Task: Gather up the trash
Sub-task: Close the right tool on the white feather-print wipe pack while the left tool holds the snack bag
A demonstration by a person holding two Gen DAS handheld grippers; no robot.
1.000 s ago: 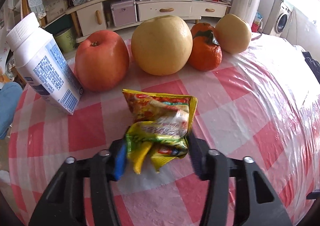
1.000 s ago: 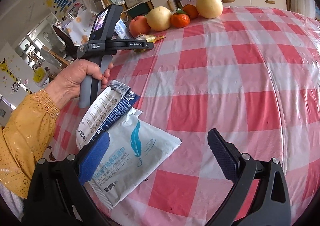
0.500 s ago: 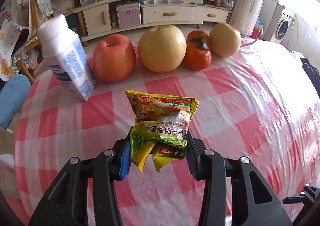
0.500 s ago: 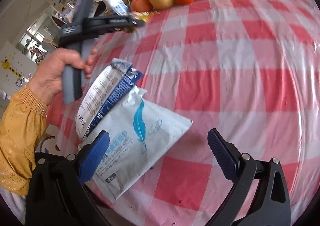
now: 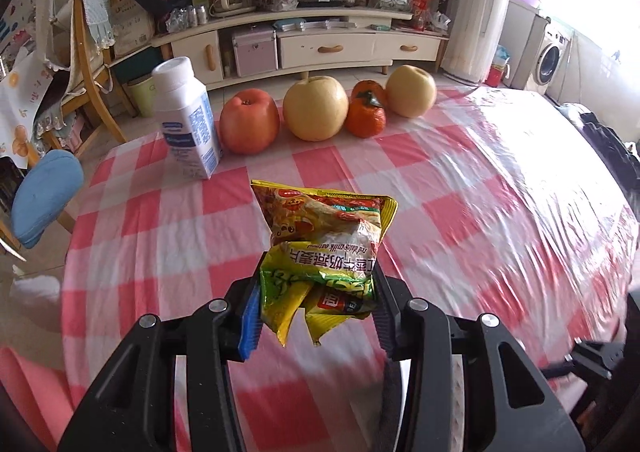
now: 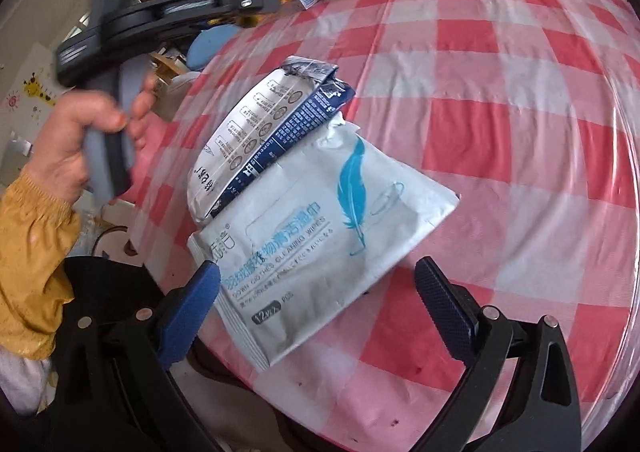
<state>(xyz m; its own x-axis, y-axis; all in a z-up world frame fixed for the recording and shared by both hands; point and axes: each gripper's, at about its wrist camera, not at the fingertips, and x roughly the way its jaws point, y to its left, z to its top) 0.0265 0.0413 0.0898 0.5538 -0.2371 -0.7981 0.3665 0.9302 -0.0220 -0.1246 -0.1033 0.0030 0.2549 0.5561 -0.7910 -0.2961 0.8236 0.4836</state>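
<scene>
- Black plastic with blue pads, the left hand-held gripper [image 5: 316,312] is clamped on a crumpled yellow-and-green foil snack wrapper [image 5: 324,248], its jaws having just been closing on it; the wrapper hangs clear above the counter [image 5: 460,187].
- Seen from the right wrist, a person's hand [image 6: 80,139] in a mustard-yellow sleeve [image 6: 28,252] grips the grey handle of that left hand-held gripper out past the counter's left edge.
- The right hand-held gripper [image 6: 316,312] has its jaws wide apart with nothing pressed between them; it sits low over the near edge of the counter.
- Between and just beyond its fingers lies a flat white wet-wipes pouch with a blue feather print [image 6: 320,240], flat on the red-and-white checked plastic cloth.
- A torn white-and-navy packet [image 6: 264,131] lies partly on the pouch's far left corner, touching it.
- At the counter's far edge stand a white plastic bottle with a blue label [image 5: 186,119], a red apple [image 5: 250,119], a pale yellow pear [image 5: 316,107], two orange tangerines [image 5: 366,113] and a second yellow pear [image 5: 410,89], in a close row.
- Beyond them a cream cabinet [image 5: 320,47] runs along the wall.
</scene>
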